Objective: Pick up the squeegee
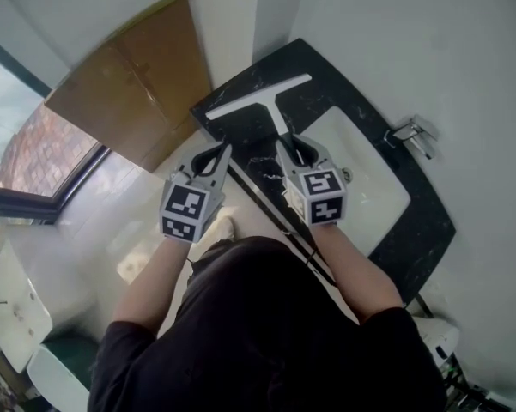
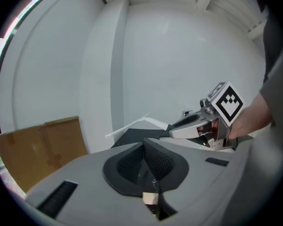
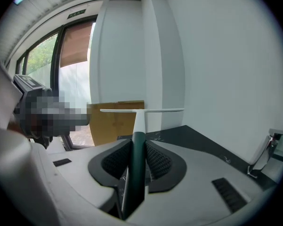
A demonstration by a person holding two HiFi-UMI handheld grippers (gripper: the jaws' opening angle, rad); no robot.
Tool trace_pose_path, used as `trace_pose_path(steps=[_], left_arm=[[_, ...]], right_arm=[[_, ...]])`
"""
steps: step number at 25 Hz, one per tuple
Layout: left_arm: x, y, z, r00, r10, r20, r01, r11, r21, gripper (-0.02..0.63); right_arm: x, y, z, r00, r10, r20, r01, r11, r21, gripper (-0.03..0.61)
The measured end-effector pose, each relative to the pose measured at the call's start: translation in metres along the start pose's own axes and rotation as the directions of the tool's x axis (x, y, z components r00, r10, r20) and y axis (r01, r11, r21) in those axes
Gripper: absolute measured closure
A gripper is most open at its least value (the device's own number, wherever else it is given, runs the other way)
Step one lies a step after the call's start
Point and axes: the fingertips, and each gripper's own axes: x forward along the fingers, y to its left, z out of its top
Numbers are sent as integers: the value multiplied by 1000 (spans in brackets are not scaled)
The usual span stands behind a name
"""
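The squeegee [image 1: 262, 99] has a white blade bar and a white neck that turns into a dark green handle [image 3: 137, 164]. My right gripper [image 1: 294, 148] is shut on that handle, and the blade [image 3: 141, 110] stands crosswise beyond the jaws, above the black marble counter [image 1: 326, 75]. In the left gripper view the squeegee [image 2: 132, 127] sticks out to the left of the right gripper [image 2: 200, 126]. My left gripper [image 1: 213, 157] hangs beside it to the left, shut, with nothing between its pads [image 2: 146, 161].
A white sink basin [image 1: 373, 191] is set into the counter, with a chrome tap [image 1: 412, 134] at the wall. A brown cardboard sheet [image 1: 137, 84] leans at the far left, by a window [image 1: 26, 153]. White walls close in behind the counter.
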Motion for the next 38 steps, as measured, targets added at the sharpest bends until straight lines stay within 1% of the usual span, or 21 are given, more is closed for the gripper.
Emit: trace_pose_path(steps=[5,9,12,16,19,23,28,38], left_arm=[[-22,-24,-2,998,63,0,-63,998,-1,609],[-36,-39,0,997,73,6,-74,997,28,609],[-46,-45,0,998,64,12,-65,997,52,609],[-55,-48,-4,1000,24,9,-24,997,77,609],[-62,-44,-8,1000,-1,4,0,997,82,609],[-64,-40,-9,1000,-14,9,14,996,83,609],[-65,-38,-10,1000,-20,15,19,997,81,609],[-69,-35,-7,1000,-8,25,6,997,79,609]], right_arm=[[-35,8,6,996,67,51,-65,998,-24,476],[-57,14,11,993,81,91,-79,996,-29,476],[-68,21,10,991,74,109,-70,997,-36,476],[-77,27,9,991,41,126,-39,999,-21,476],[-80,34,8,992,18,128,-17,1000,-13,477],[-81,41,10,992,5,128,-3,1000,-17,477],[-82,45,10,992,-1,126,4,1000,-23,477],[-82,53,17,991,11,135,-6,999,-37,477]])
